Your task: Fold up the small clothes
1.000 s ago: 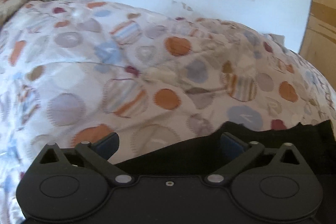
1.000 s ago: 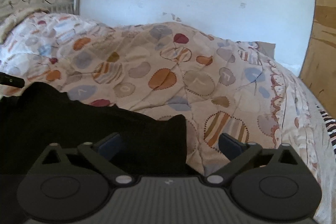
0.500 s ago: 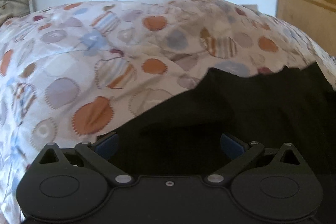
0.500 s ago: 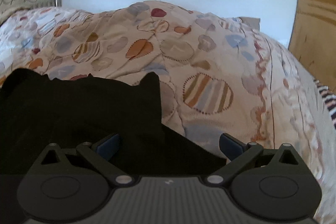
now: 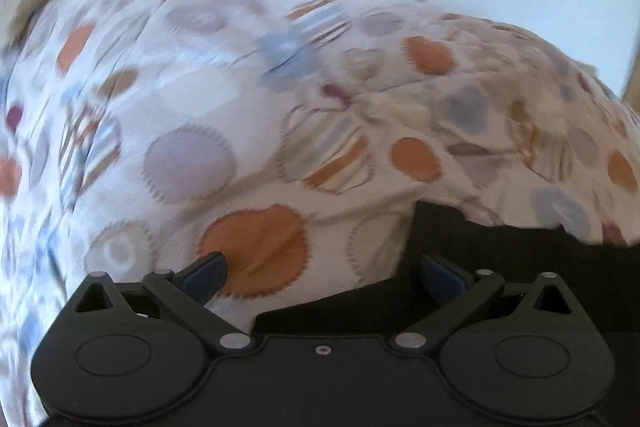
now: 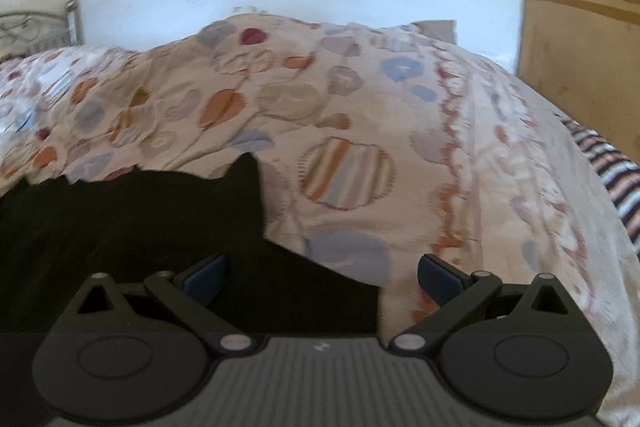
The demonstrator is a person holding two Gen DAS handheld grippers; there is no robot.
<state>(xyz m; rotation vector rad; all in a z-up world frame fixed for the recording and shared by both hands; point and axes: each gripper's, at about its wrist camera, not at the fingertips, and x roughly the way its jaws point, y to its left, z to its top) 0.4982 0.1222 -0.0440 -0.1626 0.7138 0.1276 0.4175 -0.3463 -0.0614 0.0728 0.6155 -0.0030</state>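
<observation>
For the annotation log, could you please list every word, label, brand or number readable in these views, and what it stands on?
None can be read.
Right gripper: a small pale mark on its ribbed body, too small to read.
Patterned quilt: faint shapes inside the circles, too blurred.
Black garment: no print visible.

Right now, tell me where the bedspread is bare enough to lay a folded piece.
Free: the bedspread between the black garment and the striped cloth at the bed's edge, and left of the garment in the left view. Crowded: under the open right claw.
</observation>
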